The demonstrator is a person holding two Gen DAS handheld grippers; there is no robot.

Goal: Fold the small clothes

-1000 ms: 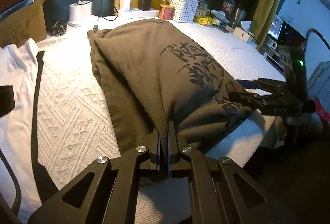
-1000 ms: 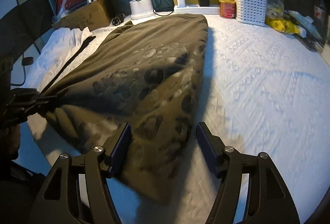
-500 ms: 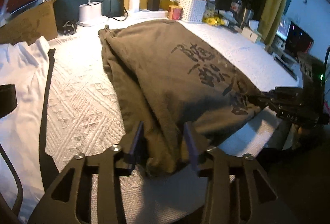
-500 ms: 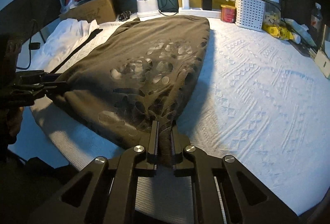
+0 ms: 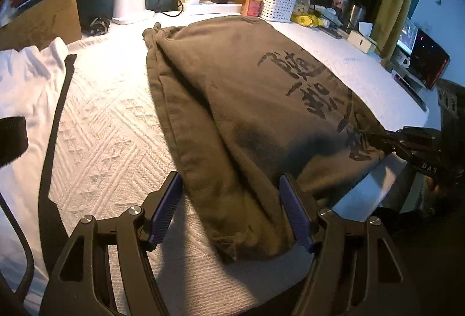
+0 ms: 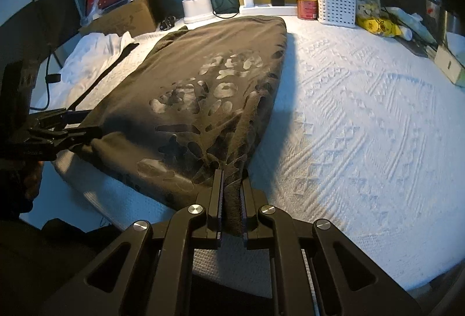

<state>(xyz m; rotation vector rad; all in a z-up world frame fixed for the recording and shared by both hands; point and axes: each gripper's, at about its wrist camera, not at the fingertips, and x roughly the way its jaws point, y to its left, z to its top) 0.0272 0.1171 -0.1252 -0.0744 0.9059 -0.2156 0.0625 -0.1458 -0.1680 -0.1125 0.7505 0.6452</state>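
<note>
Olive-brown printed cotton garment (image 5: pixel 247 112), lying on white textured bedspread (image 5: pixel 110 141). Left gripper (image 5: pixel 232 208): jaws opening, straddling its near corner, released. Right gripper (image 6: pixel 231 199): clenched on its hem.

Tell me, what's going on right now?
Left gripper opening over brown shirt's near corner. Right gripper shut on the other corner. Nothing in the way.

A white gooseneck desk lamp (image 6: pixel 195 0) glares at the top of the right view, lighting the white textured bedspread (image 6: pixel 363 101) brightly, while fisheye edges curve and darken, corners black.
</note>
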